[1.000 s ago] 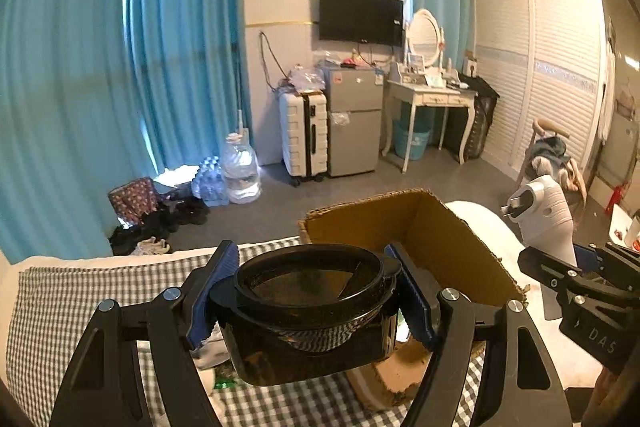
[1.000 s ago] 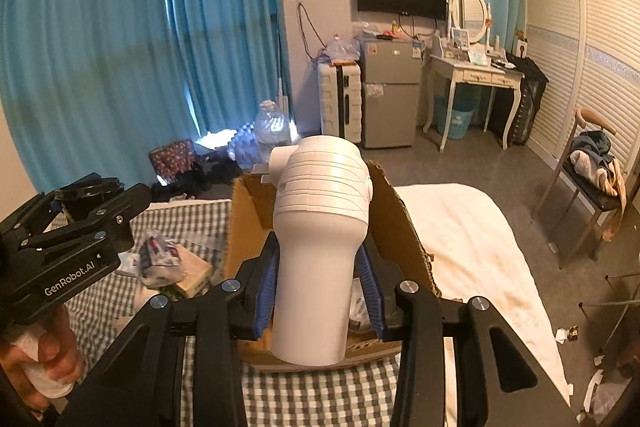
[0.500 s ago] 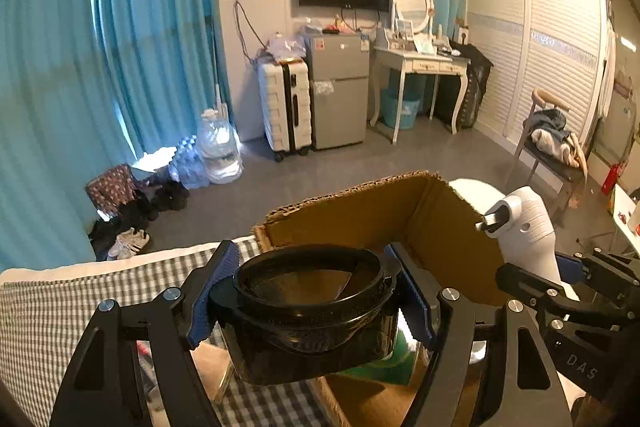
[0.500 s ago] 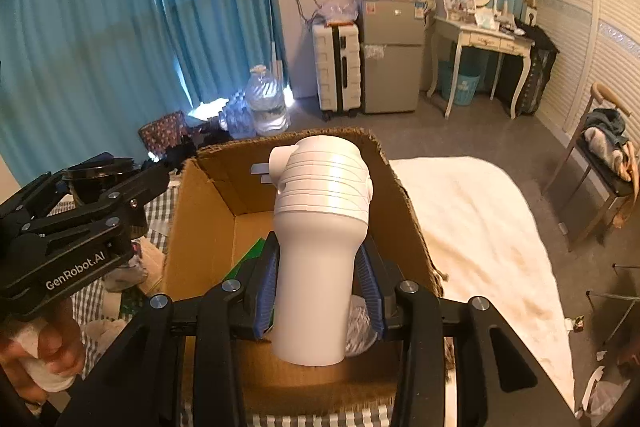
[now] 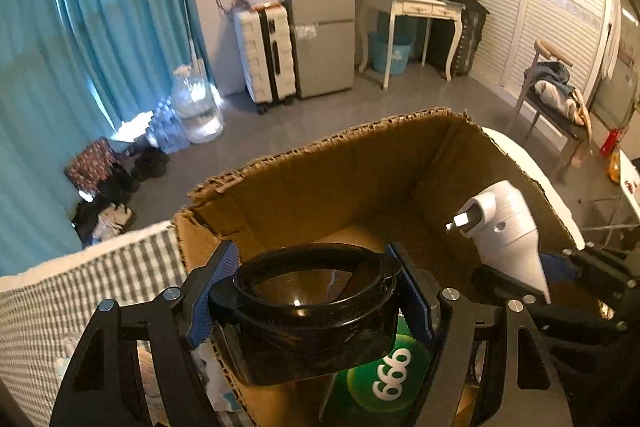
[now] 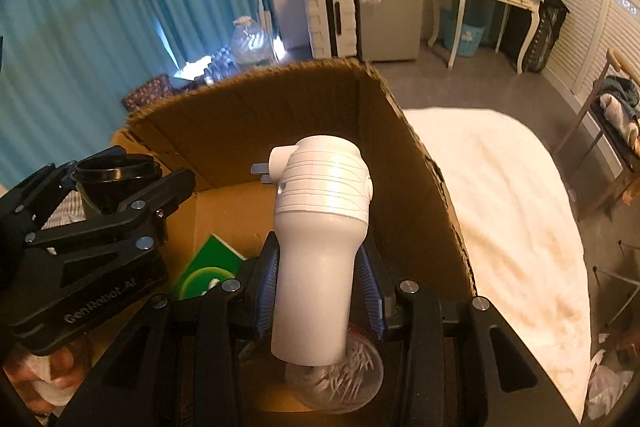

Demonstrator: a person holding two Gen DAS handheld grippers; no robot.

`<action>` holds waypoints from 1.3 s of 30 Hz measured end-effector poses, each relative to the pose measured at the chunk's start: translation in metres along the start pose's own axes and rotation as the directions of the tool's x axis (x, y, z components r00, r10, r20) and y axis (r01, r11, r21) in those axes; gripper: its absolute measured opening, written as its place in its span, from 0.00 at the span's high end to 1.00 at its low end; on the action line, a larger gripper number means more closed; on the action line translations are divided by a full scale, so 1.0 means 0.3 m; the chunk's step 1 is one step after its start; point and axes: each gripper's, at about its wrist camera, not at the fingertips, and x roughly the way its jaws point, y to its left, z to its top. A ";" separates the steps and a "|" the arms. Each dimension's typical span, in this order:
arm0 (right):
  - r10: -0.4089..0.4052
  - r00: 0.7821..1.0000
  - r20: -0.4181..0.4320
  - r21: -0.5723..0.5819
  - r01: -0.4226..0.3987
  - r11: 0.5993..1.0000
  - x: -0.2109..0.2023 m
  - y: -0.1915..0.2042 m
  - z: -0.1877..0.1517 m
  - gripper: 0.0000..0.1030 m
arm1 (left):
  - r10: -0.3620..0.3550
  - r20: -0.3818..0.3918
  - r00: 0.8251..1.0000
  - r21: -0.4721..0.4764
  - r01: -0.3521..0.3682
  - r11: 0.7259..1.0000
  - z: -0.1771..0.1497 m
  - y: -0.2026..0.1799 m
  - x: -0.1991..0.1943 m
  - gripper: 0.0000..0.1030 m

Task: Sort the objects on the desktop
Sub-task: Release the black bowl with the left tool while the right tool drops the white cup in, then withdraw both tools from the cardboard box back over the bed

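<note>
Left wrist view: a black cup (image 5: 308,303) is clamped across its rim between the blue pads of the left gripper (image 5: 314,293), held upright above the near-left part of the cardboard box (image 5: 320,167). A green packet (image 5: 384,379) is seen on the box floor beneath it. The box rests on a checked cloth (image 5: 80,275). The upright hold is judged to suit a straight lowering into the box.

Right wrist view: a white plug-in device (image 6: 320,239) is gripped at its narrow stem by the right gripper (image 6: 320,297), prongs pointing to the left wall. It is held over a clear container of small white sticks (image 6: 340,379) at the near edge of the box. Placement beside the container is judged likely.
</note>
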 end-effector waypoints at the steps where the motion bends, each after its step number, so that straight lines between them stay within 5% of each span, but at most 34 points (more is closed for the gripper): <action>1: 0.001 1.000 -0.009 0.004 -0.001 1.000 0.006 -0.001 0.000 0.64 | 0.004 0.001 1.000 0.005 -0.004 1.000 0.002 -0.001 0.004 0.26; 10: -0.009 1.000 -0.012 0.013 0.010 1.000 -0.034 -0.010 0.009 0.60 | 0.040 -0.001 0.999 0.019 -0.040 0.999 0.009 -0.004 -0.005 0.23; 15: -0.022 0.999 0.038 0.006 0.022 1.000 -0.121 0.005 0.017 0.49 | 0.051 0.031 0.998 -0.008 -0.051 0.999 0.029 0.016 -0.066 0.13; 26: -0.047 0.989 0.138 0.002 0.047 0.999 -0.350 0.047 0.032 0.49 | 0.054 0.124 0.991 -0.040 -0.050 0.998 0.061 0.048 -0.304 0.13; 39: -0.040 0.961 0.272 0.002 0.041 0.999 -0.622 0.128 -0.023 0.44 | 0.098 0.253 0.962 -0.087 -0.079 0.993 0.035 0.101 -0.651 0.07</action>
